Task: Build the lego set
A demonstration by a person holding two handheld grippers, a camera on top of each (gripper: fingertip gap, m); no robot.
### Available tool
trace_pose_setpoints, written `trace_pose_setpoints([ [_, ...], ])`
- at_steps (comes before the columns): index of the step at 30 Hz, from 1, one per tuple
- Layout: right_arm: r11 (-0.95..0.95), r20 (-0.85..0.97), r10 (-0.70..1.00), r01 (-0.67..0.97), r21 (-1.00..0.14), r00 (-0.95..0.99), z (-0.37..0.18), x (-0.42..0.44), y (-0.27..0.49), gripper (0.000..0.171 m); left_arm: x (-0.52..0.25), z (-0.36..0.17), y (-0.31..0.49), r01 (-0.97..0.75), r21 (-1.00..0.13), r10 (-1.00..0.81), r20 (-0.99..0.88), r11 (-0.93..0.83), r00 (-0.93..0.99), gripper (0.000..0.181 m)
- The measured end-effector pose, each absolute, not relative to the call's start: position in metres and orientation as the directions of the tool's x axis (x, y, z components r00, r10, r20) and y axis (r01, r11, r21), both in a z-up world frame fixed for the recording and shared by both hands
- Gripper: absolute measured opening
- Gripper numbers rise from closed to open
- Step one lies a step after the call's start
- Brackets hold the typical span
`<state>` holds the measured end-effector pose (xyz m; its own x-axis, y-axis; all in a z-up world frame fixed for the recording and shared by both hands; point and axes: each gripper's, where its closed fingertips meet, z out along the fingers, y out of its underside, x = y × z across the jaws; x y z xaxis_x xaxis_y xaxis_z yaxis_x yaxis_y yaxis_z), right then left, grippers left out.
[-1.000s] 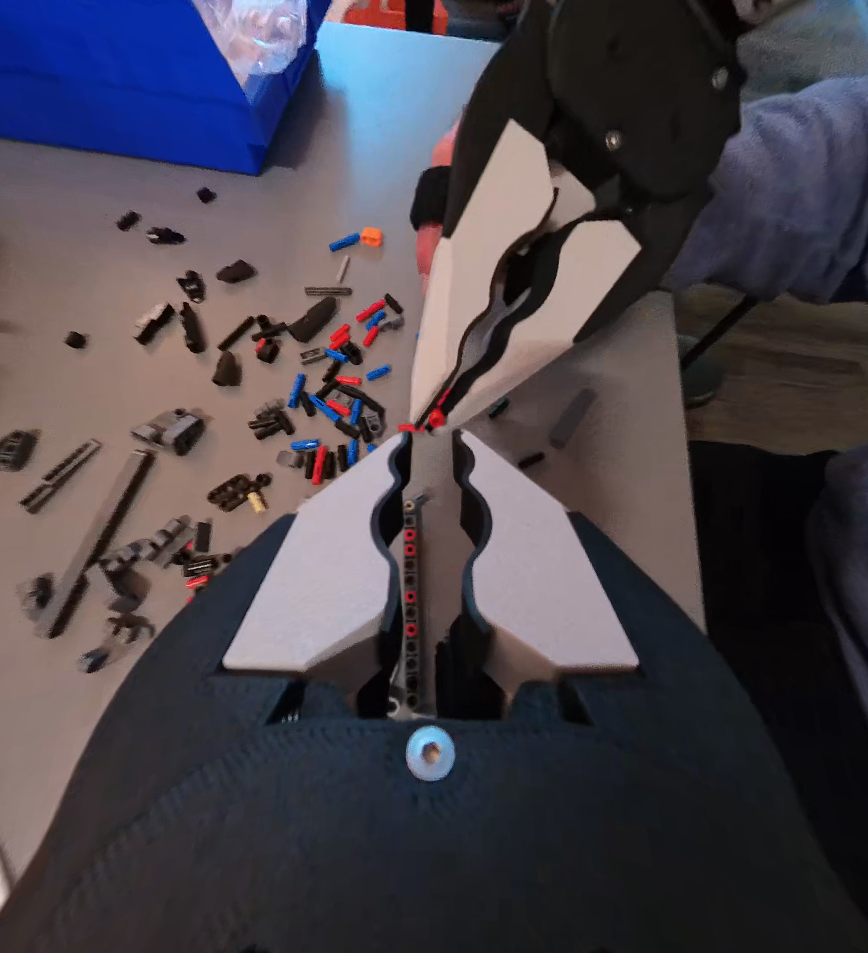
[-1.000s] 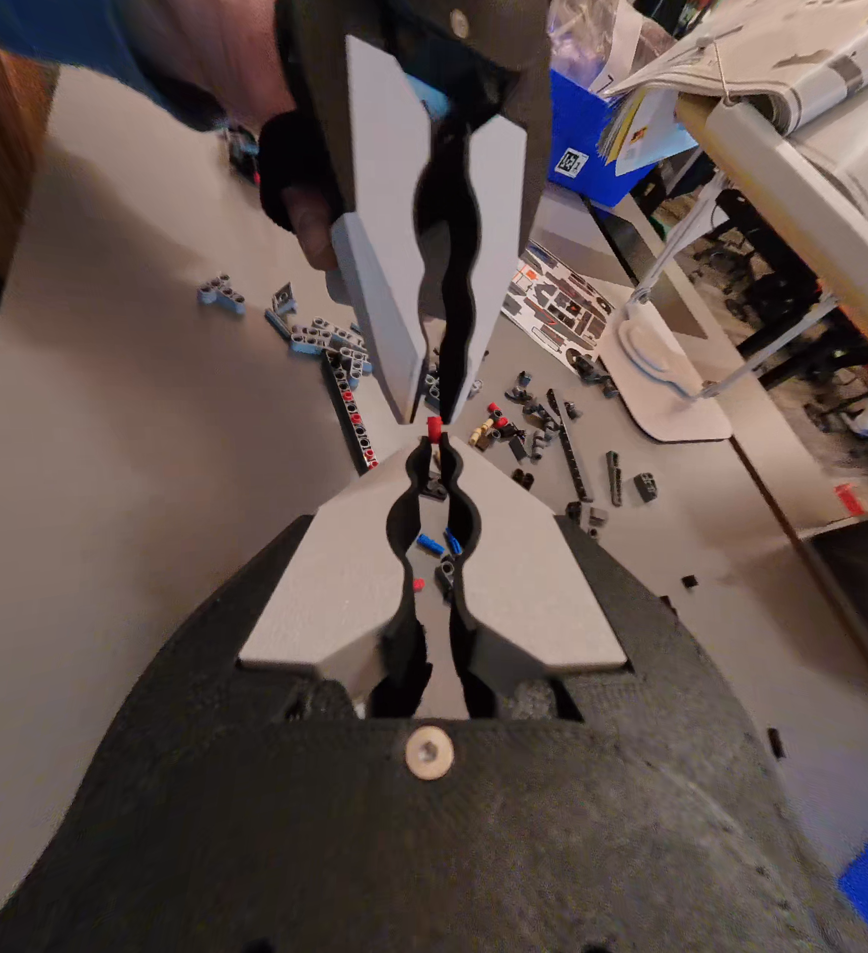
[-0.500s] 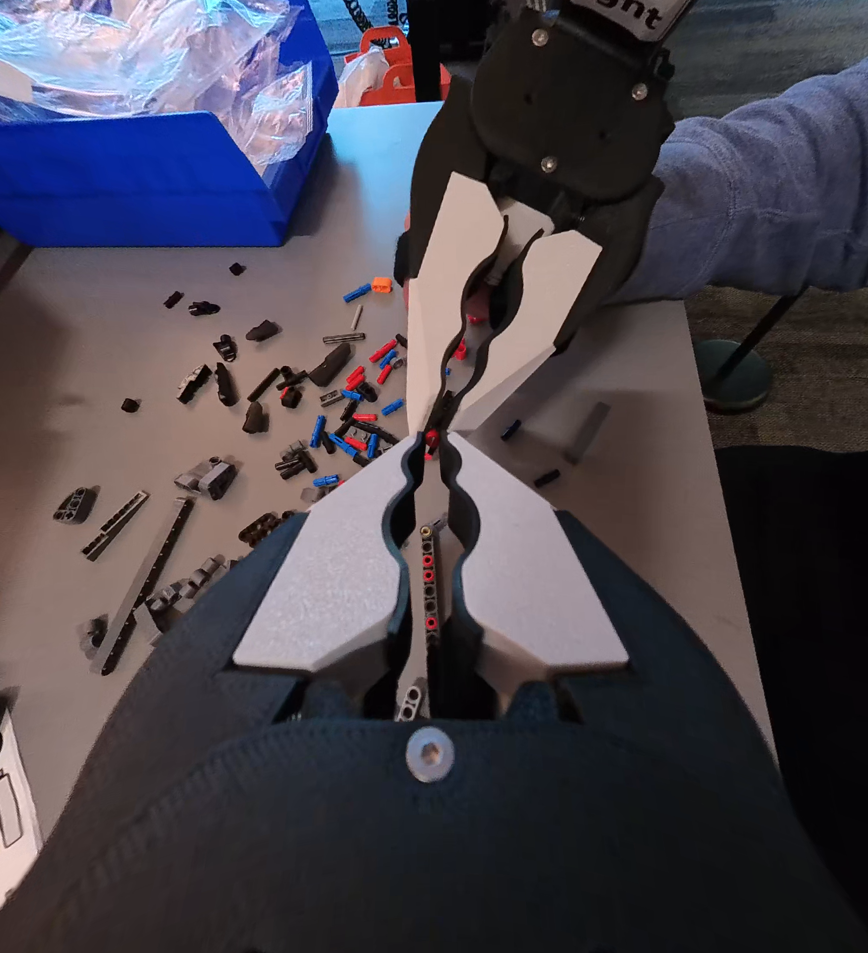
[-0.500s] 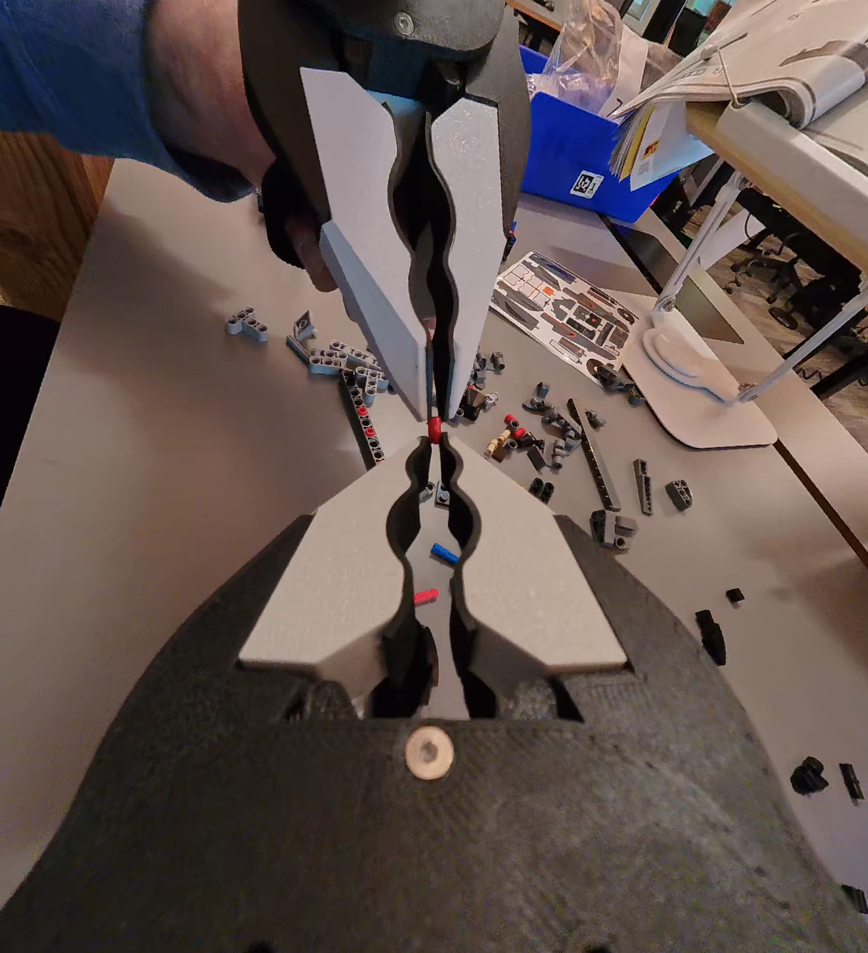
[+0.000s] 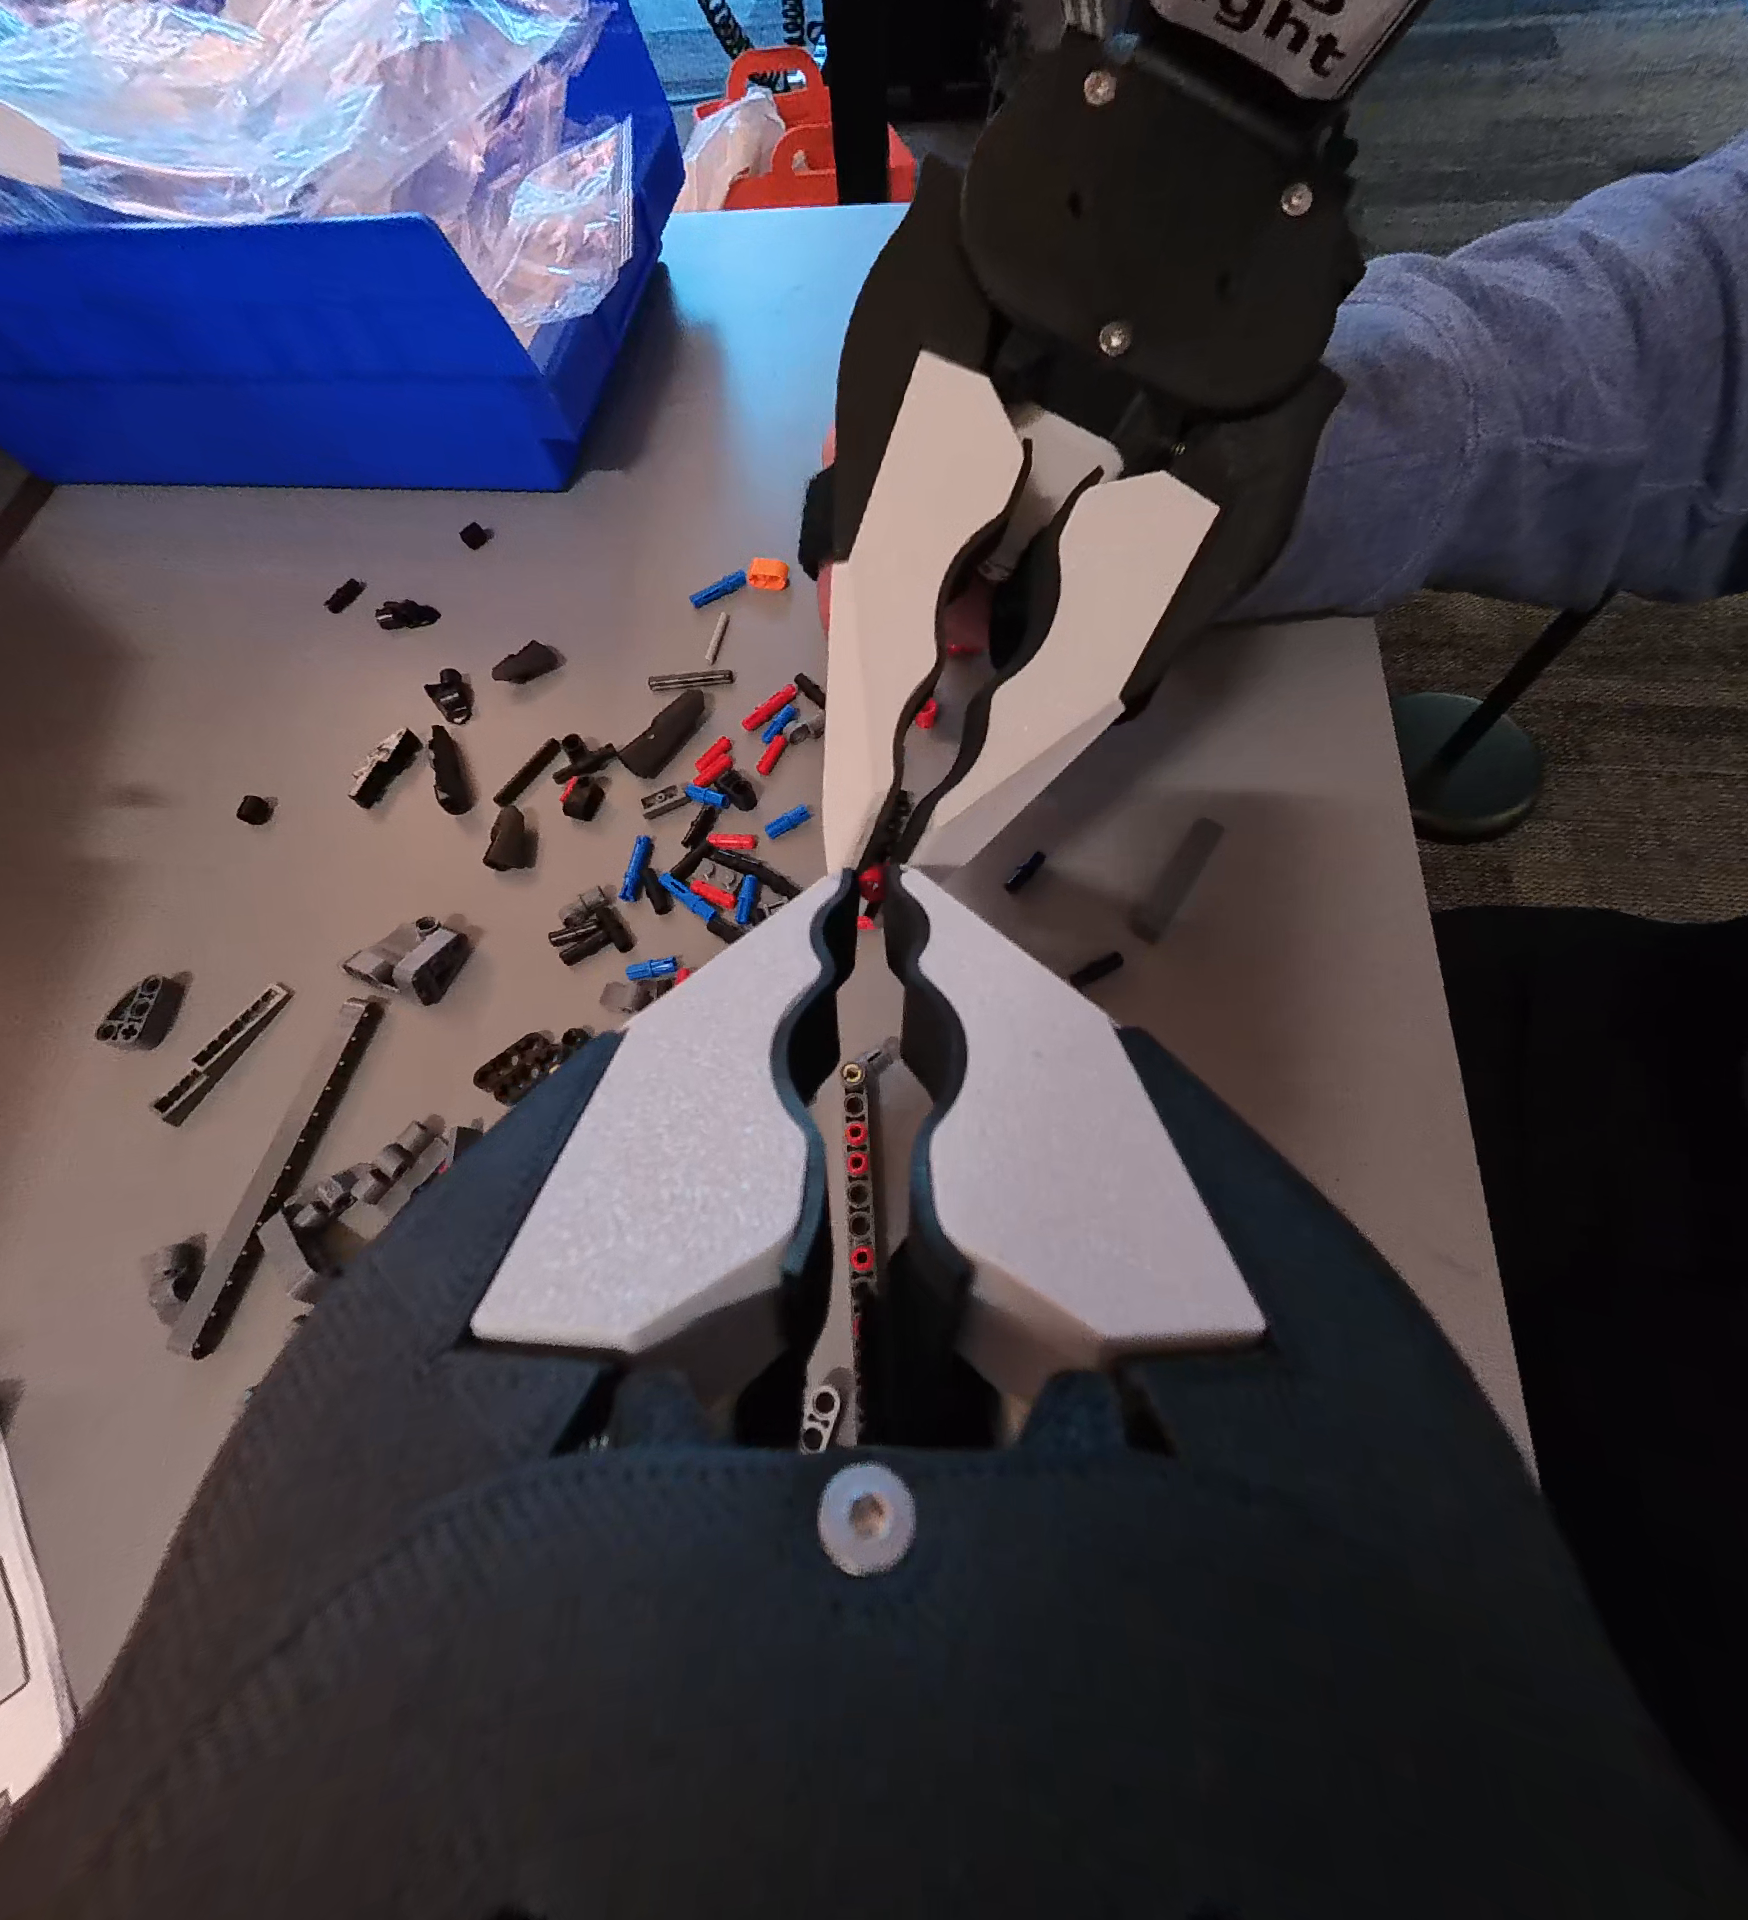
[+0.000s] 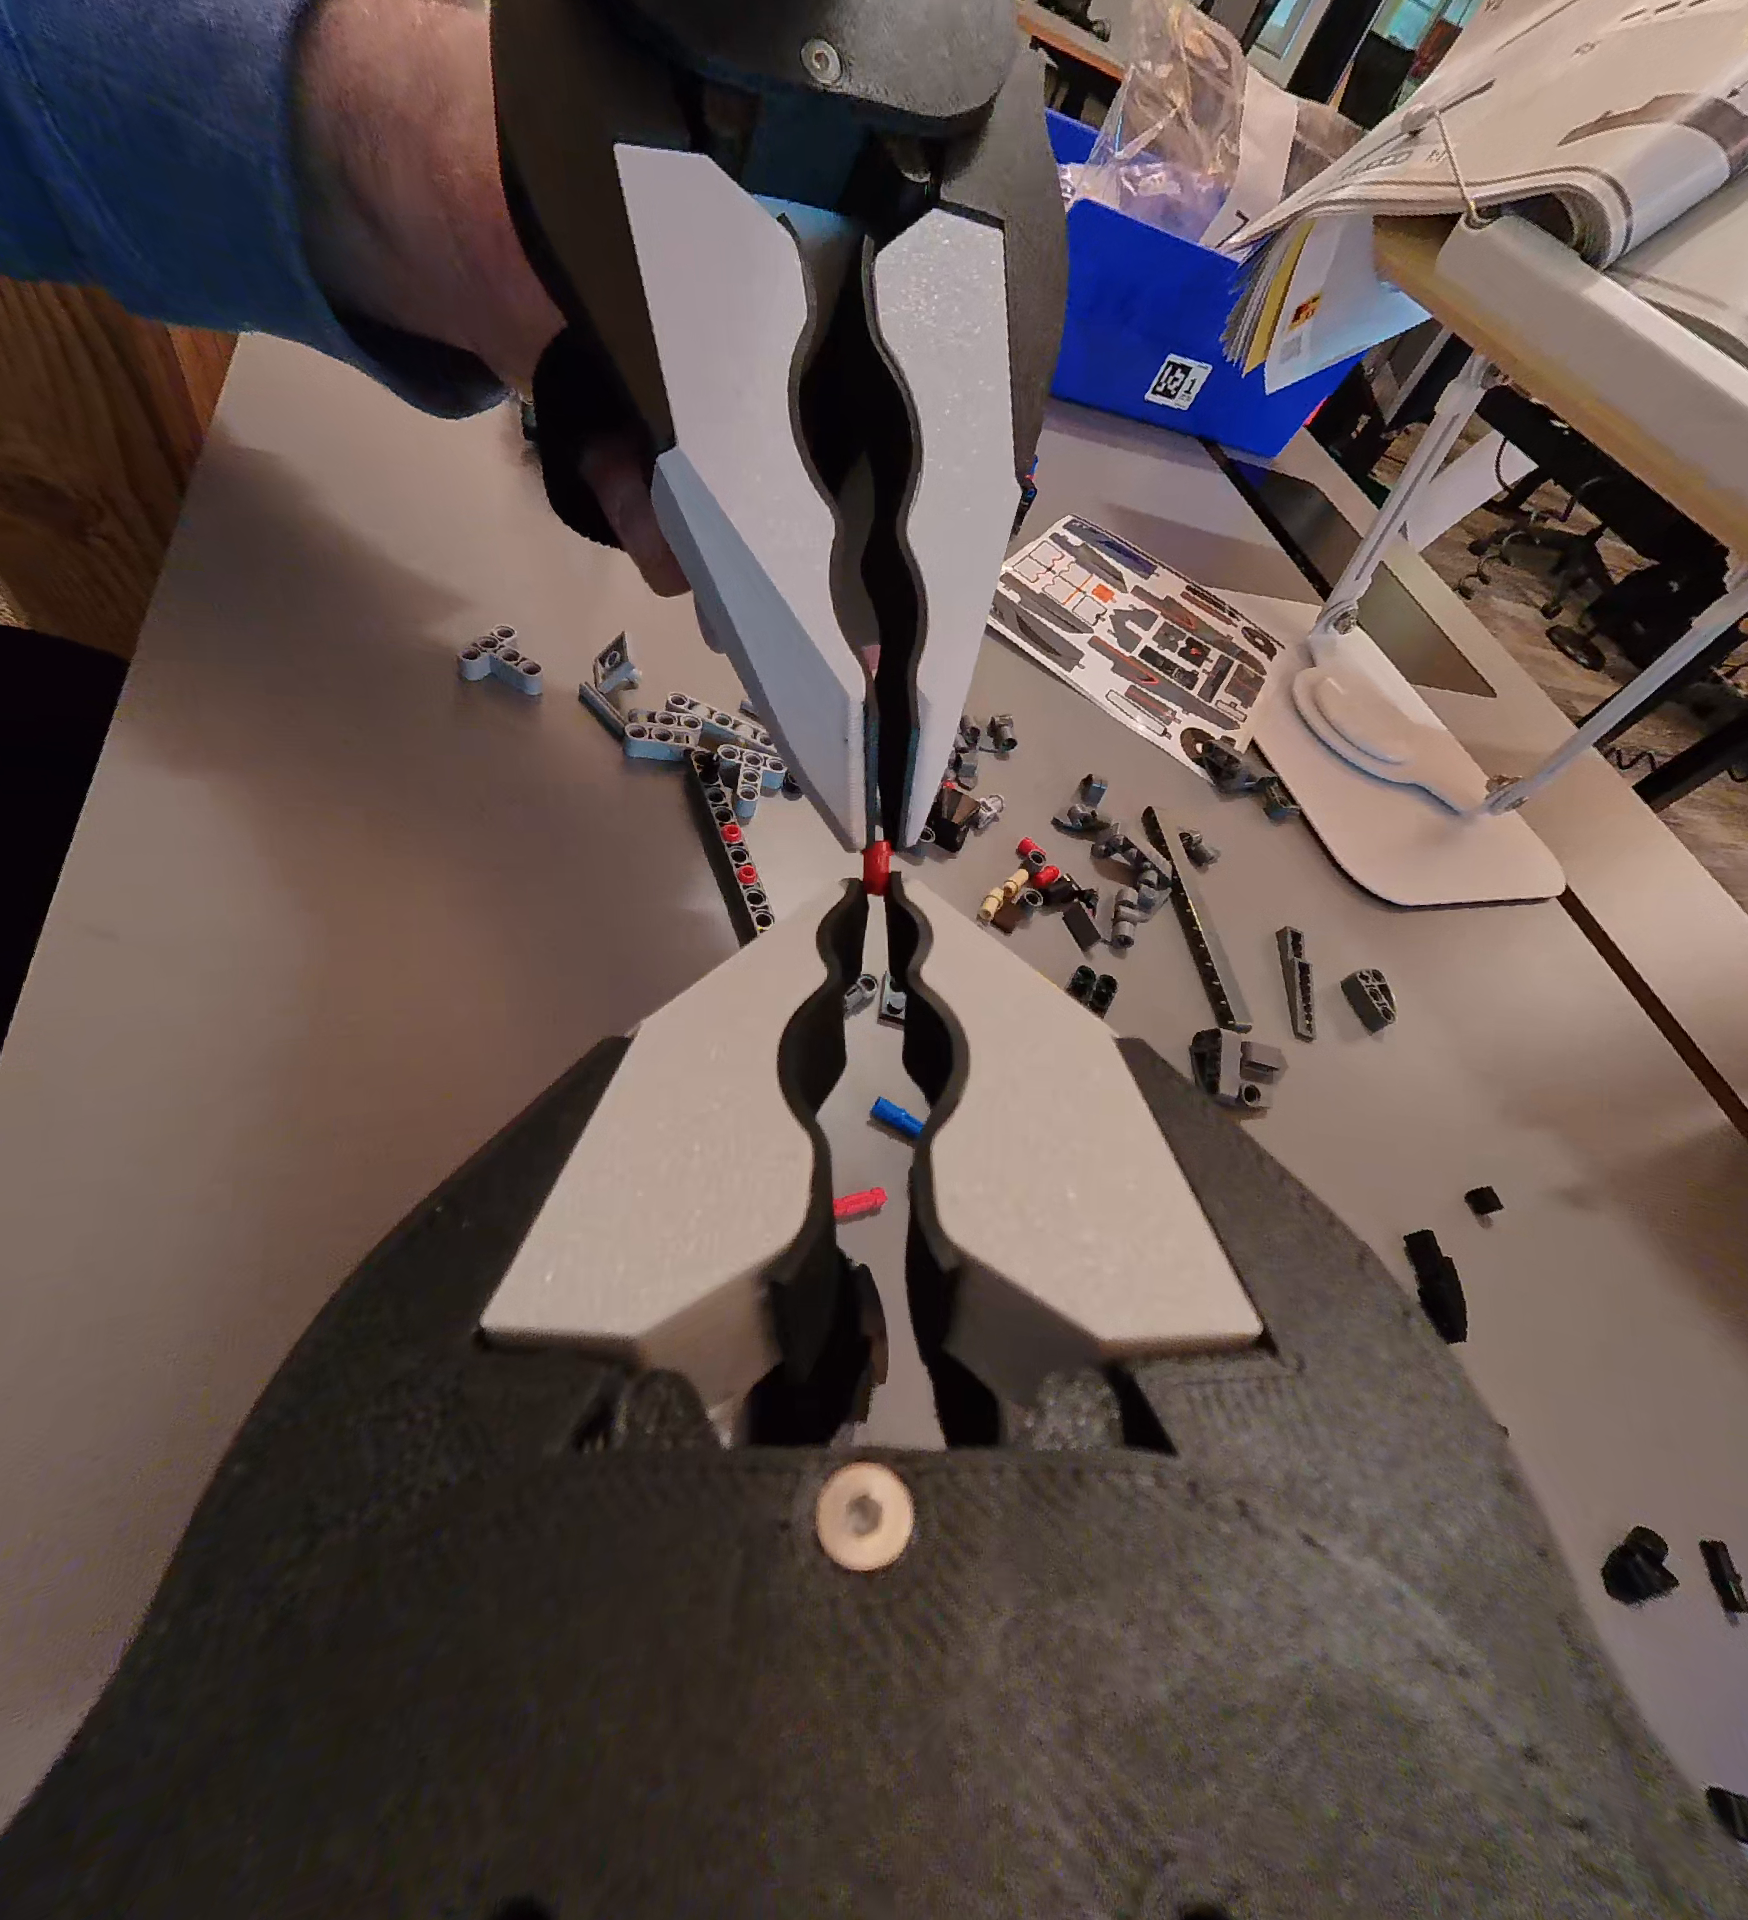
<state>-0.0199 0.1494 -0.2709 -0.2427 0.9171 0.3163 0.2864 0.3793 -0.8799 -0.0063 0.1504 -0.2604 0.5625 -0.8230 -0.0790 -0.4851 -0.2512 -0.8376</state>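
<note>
My two grippers meet tip to tip above the grey table point(image 5: 122, 727). My right gripper point(image 6: 875, 899) is shut on a small red pin point(image 6: 877, 865), which sticks out of its fingertips. In the left wrist view it comes in from the top point(image 5: 875, 857), with the red pin point(image 5: 872, 881) at the meeting point. My left gripper point(image 5: 870, 896) is nearly closed on a thin black piece whose shape I cannot make out. In the right wrist view it hangs down from above point(image 6: 882, 826), and the red pin touches its tips.
Loose black, blue and red pieces point(image 5: 693, 831) lie scattered on the table. A dark beam with red pins point(image 5: 854, 1174) lies under my left gripper. A long grey beam point(image 5: 278, 1174), a blue bin point(image 5: 226, 343), a sticker sheet point(image 6: 1140, 623) and a white stand base point(image 6: 1421, 810) are around. The table edge point(image 5: 1421, 935) is at the right. The tips of both grippers are at nearly the same place. From either gripper's tips it is about 20 centimeters to the long grey beam point(image 5: 278, 1174). The right camera catches it too, in the right wrist view point(image 6: 1188, 900).
Both grippers have risen from the table and lined up tip to tip. My left gripper's jaws have narrowed. The red pin has stayed in my right gripper's tips.
</note>
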Motion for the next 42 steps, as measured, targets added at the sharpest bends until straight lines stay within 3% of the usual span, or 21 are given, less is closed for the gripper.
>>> trace_pose_setpoints([
  [11,0.341,0.268,0.932,0.338,-0.877,-0.246,-0.282,-0.023,0.152,0.01,-0.015,-0.27,0.15,-0.53,-0.795,-0.818,-0.074,-0.297,0.57,0.002],
  [24,0.361,0.198,0.921,0.542,-0.759,-0.335,-0.335,-0.024,0.149,0.008,-0.031,-0.326,0.142,-0.832,-0.45,-0.883,-0.17,-0.324,0.437,0.002],
  [34,0.381,0.206,0.916,0.584,-0.717,-0.345,-0.348,-0.026,0.149,0.007,-0.036,-0.34,0.147,-0.883,-0.34,-0.894,-0.195,-0.324,0.404,0.002],
  [42,0.384,0.211,0.916,0.589,-0.711,-0.342,-0.351,-0.028,0.149,0.004,-0.037,-0.342,0.15,-0.888,-0.315,-0.894,-0.193,-0.334,0.404,0.002],
])
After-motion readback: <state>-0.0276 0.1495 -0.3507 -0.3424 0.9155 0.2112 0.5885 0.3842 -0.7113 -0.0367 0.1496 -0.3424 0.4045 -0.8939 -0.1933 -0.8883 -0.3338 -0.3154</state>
